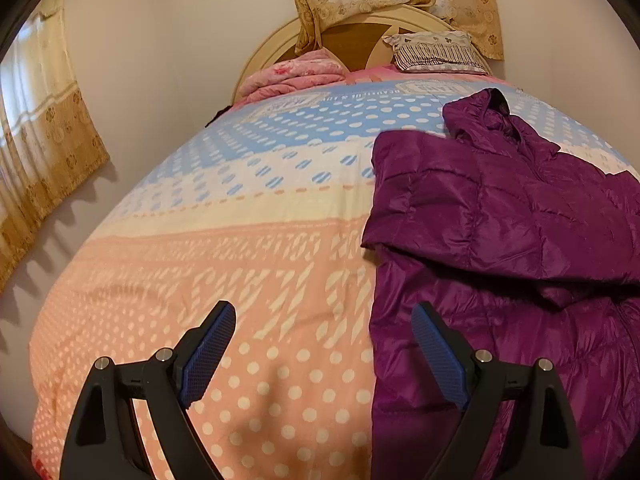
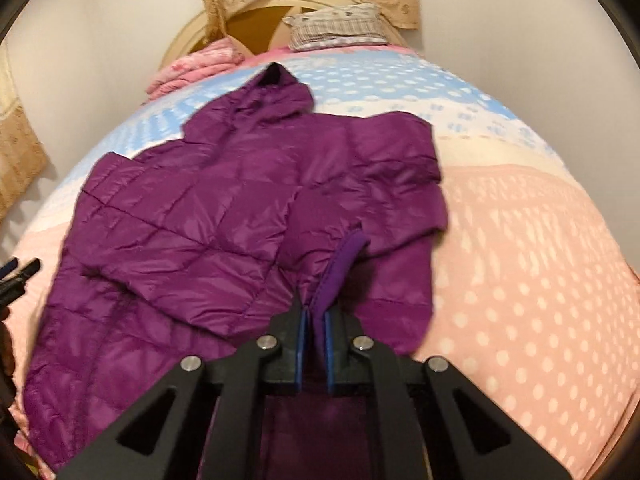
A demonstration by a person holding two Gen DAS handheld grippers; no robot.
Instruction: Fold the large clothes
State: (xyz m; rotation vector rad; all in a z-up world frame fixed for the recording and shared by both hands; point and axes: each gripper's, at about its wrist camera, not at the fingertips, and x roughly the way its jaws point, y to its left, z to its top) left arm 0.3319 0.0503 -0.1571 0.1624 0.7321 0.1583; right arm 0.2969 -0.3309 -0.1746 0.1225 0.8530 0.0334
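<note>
Right claw [image 2: 315,312] on jacket [image 2: 224,208] hem

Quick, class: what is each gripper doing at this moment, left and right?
Left gripper: open, holding nothing, above the bedspread.
Right gripper: fingers shut on a fold of the purple jacket.

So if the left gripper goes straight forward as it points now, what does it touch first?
Probably the bare polka-dot pink and blue quilt. The open left gripper aims down at it, with the purple quilted hooded jacket just beside its right finger. Depth is unclear, so that finger may brush the jacket's edge.
</note>
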